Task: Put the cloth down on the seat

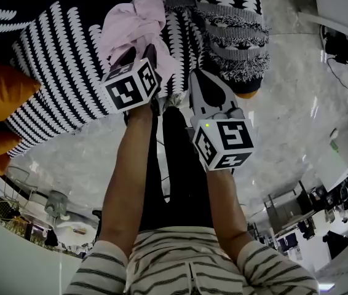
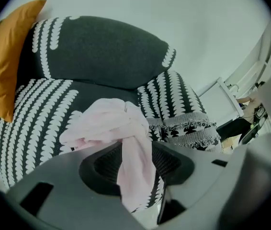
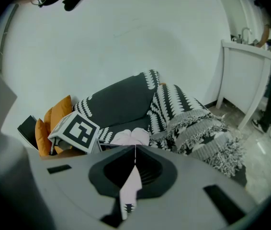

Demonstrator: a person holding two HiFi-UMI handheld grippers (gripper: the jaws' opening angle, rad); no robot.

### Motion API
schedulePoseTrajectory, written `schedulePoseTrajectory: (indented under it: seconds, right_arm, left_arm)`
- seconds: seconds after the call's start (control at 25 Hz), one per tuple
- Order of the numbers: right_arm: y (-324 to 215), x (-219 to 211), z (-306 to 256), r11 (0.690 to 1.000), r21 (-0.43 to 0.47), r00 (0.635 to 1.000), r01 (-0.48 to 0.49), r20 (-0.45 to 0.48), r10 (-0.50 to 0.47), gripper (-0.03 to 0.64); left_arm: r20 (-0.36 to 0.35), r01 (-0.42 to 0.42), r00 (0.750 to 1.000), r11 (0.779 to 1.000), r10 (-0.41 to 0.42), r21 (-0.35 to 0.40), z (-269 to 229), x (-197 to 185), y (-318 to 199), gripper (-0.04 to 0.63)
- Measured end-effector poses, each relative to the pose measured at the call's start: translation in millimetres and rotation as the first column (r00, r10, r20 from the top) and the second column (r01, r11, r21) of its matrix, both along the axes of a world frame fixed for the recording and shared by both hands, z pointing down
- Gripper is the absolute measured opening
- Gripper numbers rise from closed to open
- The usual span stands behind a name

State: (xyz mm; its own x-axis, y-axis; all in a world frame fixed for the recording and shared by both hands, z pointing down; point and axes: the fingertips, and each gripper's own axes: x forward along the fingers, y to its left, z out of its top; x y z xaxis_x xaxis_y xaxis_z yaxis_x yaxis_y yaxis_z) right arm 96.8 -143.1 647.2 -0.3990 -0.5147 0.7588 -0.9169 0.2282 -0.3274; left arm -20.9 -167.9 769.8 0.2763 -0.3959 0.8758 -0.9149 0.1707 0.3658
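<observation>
A crumpled pink cloth [image 1: 138,26] lies on the black-and-white patterned seat [image 1: 69,48] of a sofa. My left gripper [image 1: 140,53] is at the cloth's near edge, jaws a little apart. In the left gripper view a strip of the cloth [image 2: 107,123] runs down between the jaws of the left gripper [image 2: 136,152], and I see no firm pinch on it. My right gripper [image 1: 197,74] hovers just right of the cloth with its tips together and nothing in them. From the right gripper [image 3: 135,150] I see the cloth [image 3: 131,137] on the seat [image 3: 121,123].
Orange cushions [image 1: 2,91] sit at the sofa's left end. A fringed patterned throw [image 1: 238,35] covers the right armrest. Pale marble floor [image 1: 297,121] spreads to the right. A white table [image 3: 243,66] stands beyond the sofa's right side.
</observation>
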Motion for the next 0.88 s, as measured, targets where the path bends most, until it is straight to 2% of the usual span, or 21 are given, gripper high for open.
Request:
schedulePoseTrajectory:
  seconds: [0.32,0.48,0.64,0.88]
  right_arm:
    - [2,-2,10,1.000,0.005,1.000,-0.005,0.010,0.005,0.012]
    - [3,0,7,1.000,0.009,1.000,-0.009,0.008,0.009,0.013]
    - [2,-2,-7,1.000,0.021,1.000,-0.006,0.007,0.006,0.012]
    - [4,-6,-16,0.999,0.043,1.000,-0.007,0.012,0.007,0.013]
  left_arm:
    - [0.018,-0.007,1.000,1.000,0.006,0.025,0,5,8,0.177]
    - [0.032,0.007,0.999,0.998,-0.009,0.062,-13,1,6,0.077]
    - [0.053,0.014,0.998,0.995,-0.019,0.098,-35,-4,3,0.021]
    - [0.036,0.008,0.999,0.985,-0.014,0.170,-60,-2,3,0.004]
